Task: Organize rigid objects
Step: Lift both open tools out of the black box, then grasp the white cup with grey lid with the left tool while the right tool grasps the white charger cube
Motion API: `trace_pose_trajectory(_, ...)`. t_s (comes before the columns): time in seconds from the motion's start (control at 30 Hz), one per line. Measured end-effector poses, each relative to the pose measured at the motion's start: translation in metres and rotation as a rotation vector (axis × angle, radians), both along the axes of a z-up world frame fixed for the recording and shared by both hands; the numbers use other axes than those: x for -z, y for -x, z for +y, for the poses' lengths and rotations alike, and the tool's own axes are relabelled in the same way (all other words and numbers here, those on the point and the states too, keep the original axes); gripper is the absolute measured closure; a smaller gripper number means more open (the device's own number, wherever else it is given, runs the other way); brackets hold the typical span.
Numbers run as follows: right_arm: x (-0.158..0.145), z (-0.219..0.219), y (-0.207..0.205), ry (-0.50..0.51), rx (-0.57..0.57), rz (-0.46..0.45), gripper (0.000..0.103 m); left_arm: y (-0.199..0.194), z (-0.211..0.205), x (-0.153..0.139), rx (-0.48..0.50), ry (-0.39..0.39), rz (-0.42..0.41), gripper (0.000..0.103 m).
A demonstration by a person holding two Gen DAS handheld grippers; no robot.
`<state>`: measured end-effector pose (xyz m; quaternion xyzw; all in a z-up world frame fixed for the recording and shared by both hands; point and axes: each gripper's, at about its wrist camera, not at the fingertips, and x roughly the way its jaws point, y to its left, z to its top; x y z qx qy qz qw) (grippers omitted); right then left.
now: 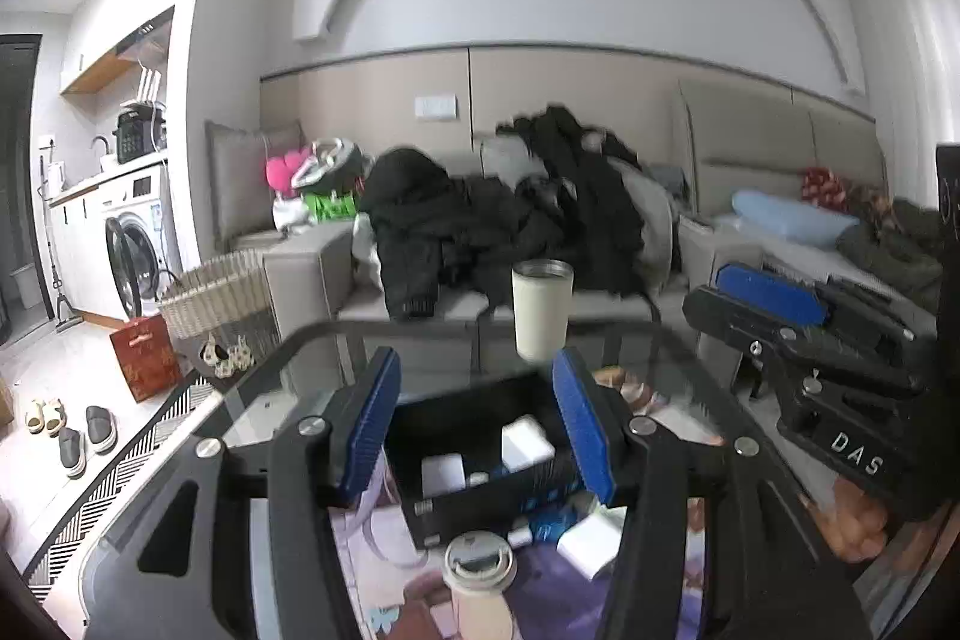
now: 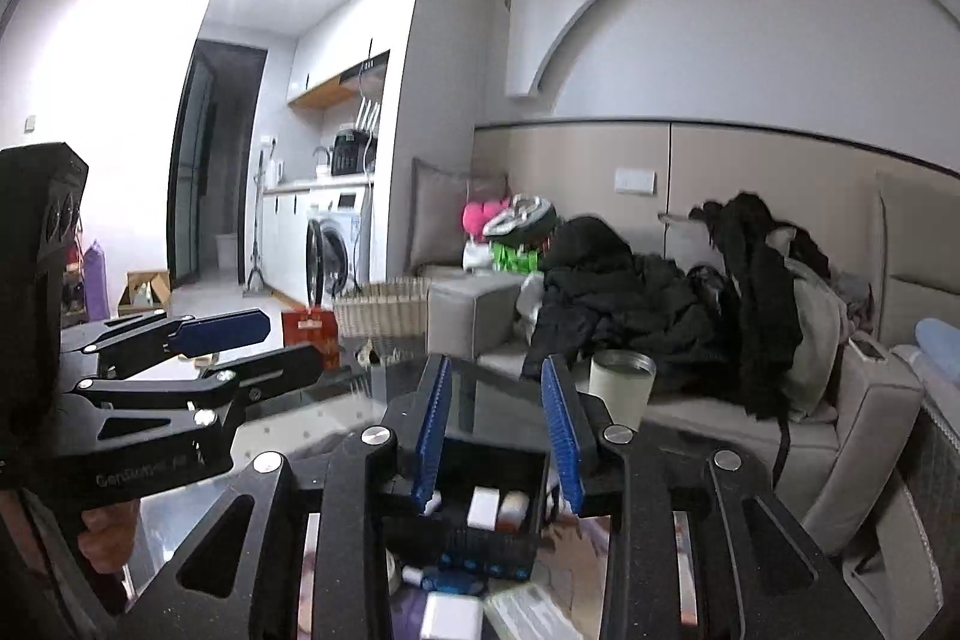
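Left wrist view looks along the left gripper [image 1: 477, 424], whose blue-padded jaws stand apart with nothing between the pads; they hang above a black open-topped plastic box [image 1: 480, 466] on the dark glass-topped table [image 1: 288, 382]. Small white blocks [image 1: 525, 442] lie inside that box, and more white packets and a blue one lie on the table just in front of it. A cream lidded cup [image 1: 478, 577] stands near the bottom edge of the view, on a purple printed mat [image 1: 540, 598]. Farther back on the table stands a cream tumbler with a steel rim [image 1: 540, 310], well apart from the box. At the right of the same view the right gripper [image 1: 774, 307] shows side-on.

From the right wrist view, the right gripper [image 2: 501, 427] has its blue pads only a modest gap apart and empty, the black box [image 2: 474, 514] showing beneath and between them. The left gripper [image 2: 264, 343] juts in from the left edge, jaws parted, held by a hand [image 2: 105, 535]. Beyond the table a grey sofa [image 2: 780, 436] is piled with black jackets [image 2: 630, 310], beside a woven basket [image 2: 384, 310].
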<state>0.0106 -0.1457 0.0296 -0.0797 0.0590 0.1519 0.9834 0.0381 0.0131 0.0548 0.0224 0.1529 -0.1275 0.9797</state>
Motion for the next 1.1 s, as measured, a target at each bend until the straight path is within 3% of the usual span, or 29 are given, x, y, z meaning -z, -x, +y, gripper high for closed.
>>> trace_pose_trajectory(0.27, 0.032, 0.002, -0.026, 0.026, -0.006, 0.171, 0.072, -0.031, -0.013, 0.039, 0.011, -0.037, 0.214, 0.050)
trace_pose_trajectory(0.5, 0.063, 0.010, -0.056, 0.049, -0.017, 0.350, 0.072, -0.043, -0.023, 0.067, 0.010, -0.057, 0.343, 0.049)
trace_pose_trajectory(0.7, 0.090, 0.010, -0.079, 0.053, -0.003, 0.497, 0.072, -0.059, -0.020, 0.092, 0.006, -0.039, 0.480, 0.049)
trace_pose_trajectory(0.97, 0.121, 0.012, -0.092, 0.081, -0.017, 0.652, 0.072, -0.070, -0.027, 0.117, 0.007, -0.080, 0.564, 0.049)
trace_pose_trajectory(1.1, 0.132, 0.014, -0.097, 0.095, -0.029, 0.693, 0.072, -0.078, -0.030, 0.126, 0.004, -0.126, 0.565, 0.049)
